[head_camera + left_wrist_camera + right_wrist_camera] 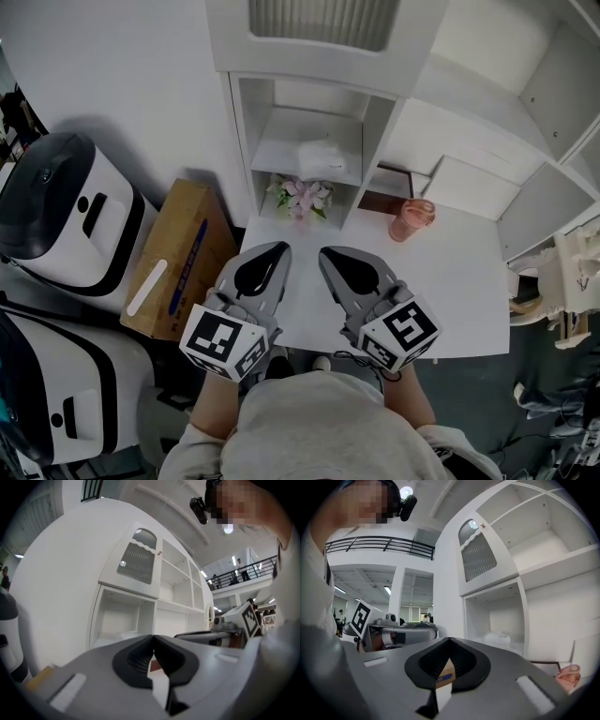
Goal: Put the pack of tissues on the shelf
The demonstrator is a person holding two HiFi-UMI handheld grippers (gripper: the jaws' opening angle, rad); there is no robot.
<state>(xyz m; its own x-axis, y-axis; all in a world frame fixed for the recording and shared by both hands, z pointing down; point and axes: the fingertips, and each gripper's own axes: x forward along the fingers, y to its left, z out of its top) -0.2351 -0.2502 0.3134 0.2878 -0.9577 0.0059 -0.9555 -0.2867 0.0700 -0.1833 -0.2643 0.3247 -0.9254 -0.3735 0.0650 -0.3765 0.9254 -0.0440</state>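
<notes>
White soft pack of tissues [323,157] rests on the white shelf [278,155]; the closed, empty left gripper [278,249] and right gripper [327,253] could topple the pink cup [412,220] if swept forward.

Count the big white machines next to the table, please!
2. One white machine stands left of the cardboard box; the second machine is nearer the person, at the bottom left. Others may be hidden off-frame.

Low in the head view's centre, the person wears a light grey top [319,427]. The left gripper [281,247] and right gripper [326,252] are grey tapered shells with black ribbed pads [138,660]. Each carries a white marker cube [225,341] printed with black squares.
</notes>
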